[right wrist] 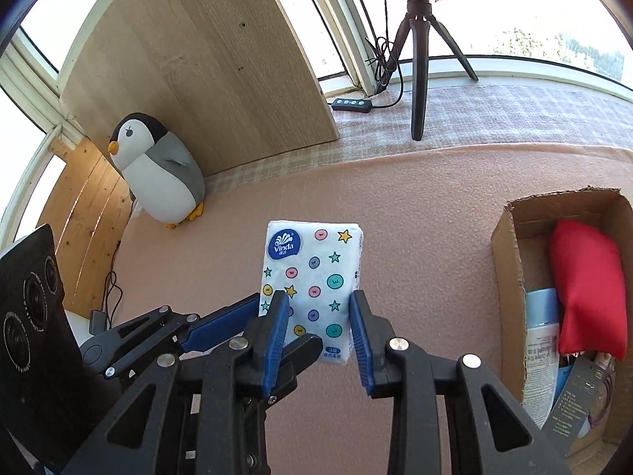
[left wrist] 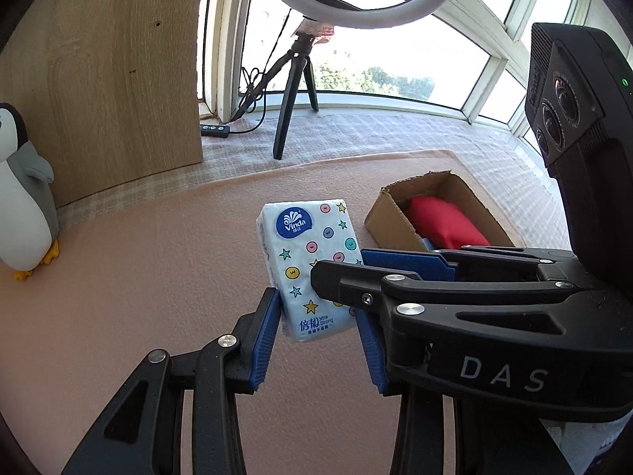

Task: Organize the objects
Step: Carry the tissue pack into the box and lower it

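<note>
Tissue pack (left wrist: pixel 312 269) held off table left of cardboard box (left wrist: pixel 395 217); left gripper (left wrist: pixel 316 316) and right gripper (right wrist: pixel 316 316) jaws both clamped on its sides, likely sharing load for transfer into box.

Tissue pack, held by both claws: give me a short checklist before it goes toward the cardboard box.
1. Left claw grips the tissue pack: ok, pads press its sides.
2. Right claw grips it: ok.
3. Pack lifted off the pink mat: cannot tell.
4. Cardboard box open on top: ok.
5. Room in box: cannot tell; red cushion and a can already inside.
6. Penguin toy out of the way: ok.
</note>
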`<state>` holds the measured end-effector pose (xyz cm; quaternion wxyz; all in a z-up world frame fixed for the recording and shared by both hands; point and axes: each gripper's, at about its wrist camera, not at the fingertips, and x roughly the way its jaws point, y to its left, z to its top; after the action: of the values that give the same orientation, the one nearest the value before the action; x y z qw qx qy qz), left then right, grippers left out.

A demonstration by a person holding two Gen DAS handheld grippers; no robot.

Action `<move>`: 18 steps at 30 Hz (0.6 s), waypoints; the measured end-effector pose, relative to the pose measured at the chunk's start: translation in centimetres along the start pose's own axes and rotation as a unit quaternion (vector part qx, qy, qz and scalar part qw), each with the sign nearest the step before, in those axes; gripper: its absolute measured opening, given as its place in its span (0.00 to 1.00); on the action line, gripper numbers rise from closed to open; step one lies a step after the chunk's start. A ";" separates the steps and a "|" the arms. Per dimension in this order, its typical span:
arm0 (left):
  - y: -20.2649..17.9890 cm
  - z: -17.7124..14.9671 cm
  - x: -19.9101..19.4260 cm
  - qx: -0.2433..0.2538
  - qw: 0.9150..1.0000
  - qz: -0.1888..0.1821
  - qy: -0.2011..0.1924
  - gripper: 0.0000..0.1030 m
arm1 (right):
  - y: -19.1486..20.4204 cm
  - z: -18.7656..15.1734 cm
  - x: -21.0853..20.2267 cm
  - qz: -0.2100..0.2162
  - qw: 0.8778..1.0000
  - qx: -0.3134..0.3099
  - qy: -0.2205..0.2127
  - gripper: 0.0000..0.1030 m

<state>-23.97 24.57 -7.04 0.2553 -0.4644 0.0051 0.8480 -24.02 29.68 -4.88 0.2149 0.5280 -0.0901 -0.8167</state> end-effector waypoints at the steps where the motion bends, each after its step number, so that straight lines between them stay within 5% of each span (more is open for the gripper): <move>1: -0.9 -0.3 -0.5 0.006 1.000 -0.001 -0.001 0.41 | -0.2 -0.5 -0.9 -0.002 1.000 0.001 -0.005 0.28; 18: -14.1 -3.0 -0.3 0.071 0.993 -0.086 0.026 0.41 | -7.2 -7.9 -10.6 -0.076 0.994 0.059 -0.056 0.28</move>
<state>-15.32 35.95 -5.31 0.3595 -0.4657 0.0321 0.8080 -15.01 41.47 -2.26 0.1155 0.4987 -0.1093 -0.8521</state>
